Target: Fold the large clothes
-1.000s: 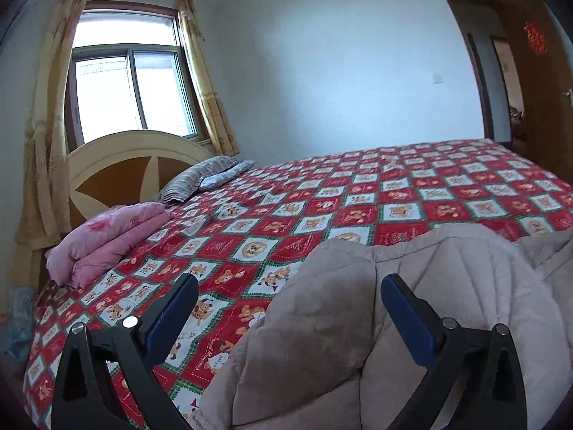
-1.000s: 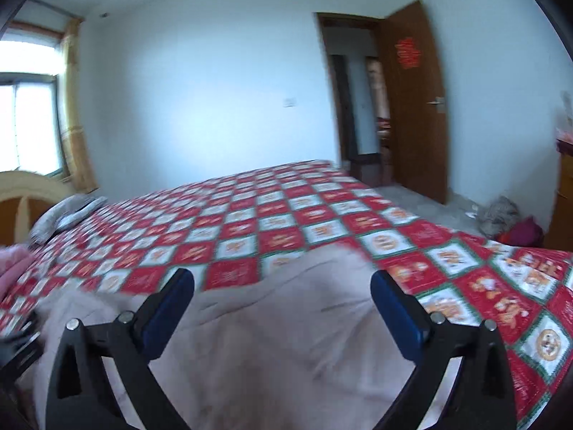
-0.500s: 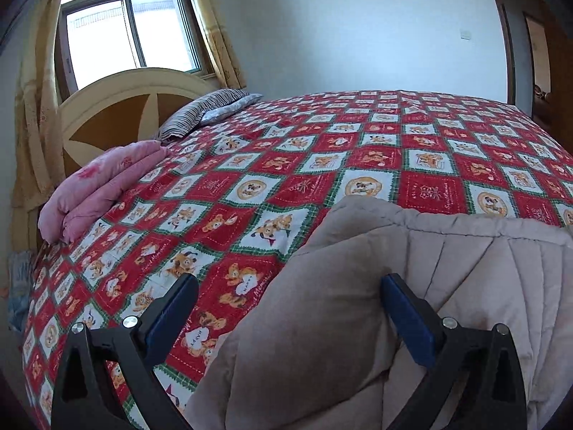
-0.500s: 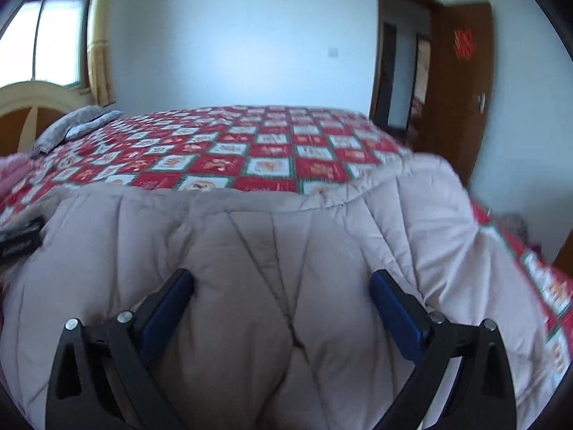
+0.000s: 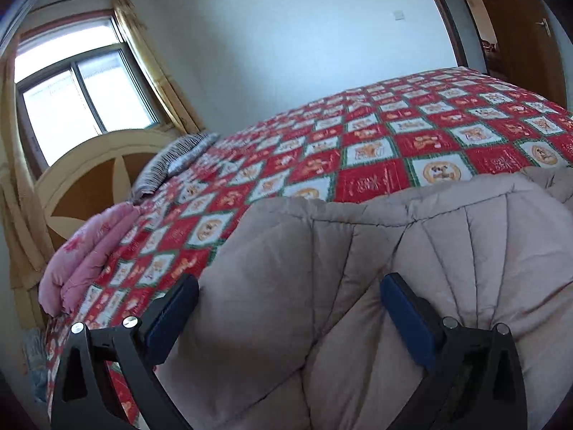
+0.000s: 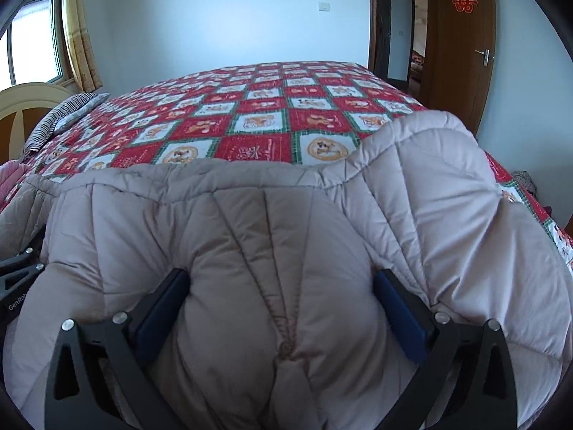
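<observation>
A large beige quilted coat [image 5: 358,251] lies bunched on the near side of the bed. My left gripper [image 5: 289,308] is open, and the padded fabric bulges up between its blue-padded fingers [image 5: 172,315]. In the right wrist view the same coat [image 6: 250,233] fills the lower half, with a paler quilted part [image 6: 447,197] on the right. My right gripper [image 6: 281,301] is open too, its fingers pressed into the fabric on both sides of a puffy fold. Part of the left gripper's black body [image 6: 18,286] shows at the left edge.
The bed carries a red, white and green patchwork cover [image 5: 394,150]. A folded pink quilt [image 5: 86,251] and a striped pillow [image 5: 168,165] lie by the wooden headboard [image 5: 89,172]. A window [image 5: 82,100] is behind it. A brown door [image 6: 462,43] stands open at the right.
Both grippers have sunk deeper into the coat, so fabric now bulges between the fingers. The left view has tilted. Finger spacing is unchanged.
</observation>
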Motion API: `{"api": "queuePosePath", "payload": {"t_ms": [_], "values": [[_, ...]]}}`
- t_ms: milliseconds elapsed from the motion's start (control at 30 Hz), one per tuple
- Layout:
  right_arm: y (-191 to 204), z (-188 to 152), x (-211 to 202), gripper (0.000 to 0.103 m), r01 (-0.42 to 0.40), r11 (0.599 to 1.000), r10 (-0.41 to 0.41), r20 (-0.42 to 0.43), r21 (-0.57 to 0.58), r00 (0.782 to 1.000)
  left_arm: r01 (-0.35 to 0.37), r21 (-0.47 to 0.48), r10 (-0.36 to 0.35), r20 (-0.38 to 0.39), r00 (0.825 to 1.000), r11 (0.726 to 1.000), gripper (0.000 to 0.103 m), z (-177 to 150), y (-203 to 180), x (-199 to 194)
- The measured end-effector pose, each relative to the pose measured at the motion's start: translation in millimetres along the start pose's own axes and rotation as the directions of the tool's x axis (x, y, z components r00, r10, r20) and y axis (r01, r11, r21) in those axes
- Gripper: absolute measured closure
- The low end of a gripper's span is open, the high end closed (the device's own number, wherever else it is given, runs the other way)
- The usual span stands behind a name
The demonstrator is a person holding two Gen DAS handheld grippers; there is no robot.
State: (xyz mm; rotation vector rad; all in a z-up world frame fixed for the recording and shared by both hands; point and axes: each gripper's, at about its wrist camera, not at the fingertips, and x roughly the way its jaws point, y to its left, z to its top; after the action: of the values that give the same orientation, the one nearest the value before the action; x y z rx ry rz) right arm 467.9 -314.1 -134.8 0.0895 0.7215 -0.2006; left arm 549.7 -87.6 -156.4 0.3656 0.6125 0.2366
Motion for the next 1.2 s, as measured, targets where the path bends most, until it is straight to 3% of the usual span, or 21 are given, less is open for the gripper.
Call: {"api": "queuePosePath", "payload": {"t_ms": [300, 1200], "values": [[6, 0, 8, 0.0, 0.028, 0.999, -0.029, -0.03, -0.02, 0.999, 0.061, -0.054, -0.064, -0.054, 0.996, 0.997, 0.001, -7, 2, 17], [18, -1, 20, 0.0, 0.09, 0.993, -0.097, -0.08, -0.081, 0.992, 0.077, -0.073, -0.083, -0.082, 0.993, 0.994, 0.001, -12, 4, 25]]}}
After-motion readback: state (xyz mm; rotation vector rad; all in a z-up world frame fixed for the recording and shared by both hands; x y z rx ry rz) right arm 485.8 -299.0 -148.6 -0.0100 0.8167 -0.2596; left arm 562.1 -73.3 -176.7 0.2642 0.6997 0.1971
